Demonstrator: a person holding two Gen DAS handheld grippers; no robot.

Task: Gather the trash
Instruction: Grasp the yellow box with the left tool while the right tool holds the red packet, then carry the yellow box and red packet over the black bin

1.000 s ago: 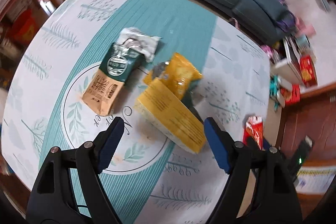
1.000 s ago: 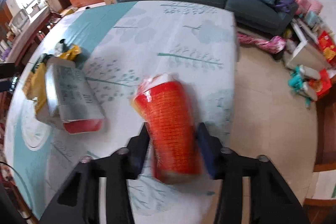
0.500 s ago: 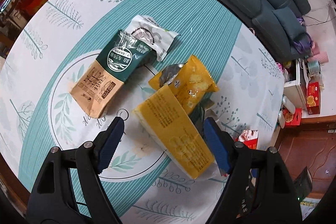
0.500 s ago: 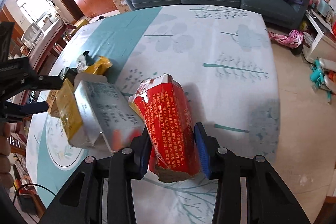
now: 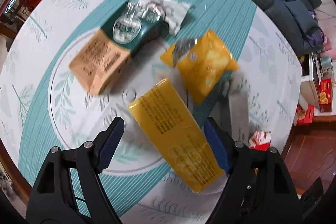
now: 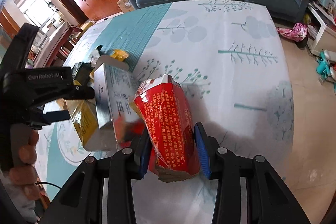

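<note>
Pinching the red snack pack (image 6: 168,119) between its fingers, the right gripper (image 6: 172,152) holds it just over the tabletop (image 6: 241,68). Left gripper (image 5: 163,140) w/ fingers spread, straddling the yellow box (image 5: 174,135), not gripping yet. Green-tan bag (image 5: 113,51), yellow chip bag (image 5: 208,64) & white wrapper (image 5: 168,5) all left to collect; task looks barely begun.

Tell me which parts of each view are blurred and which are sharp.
Left wrist view: the green-and-tan bag, yellow snack bag and tablecloth are motion-smeared, the left gripper sharp. Right wrist view: mostly crisp, red packet text clear; only the silver box's near end smears.
</note>
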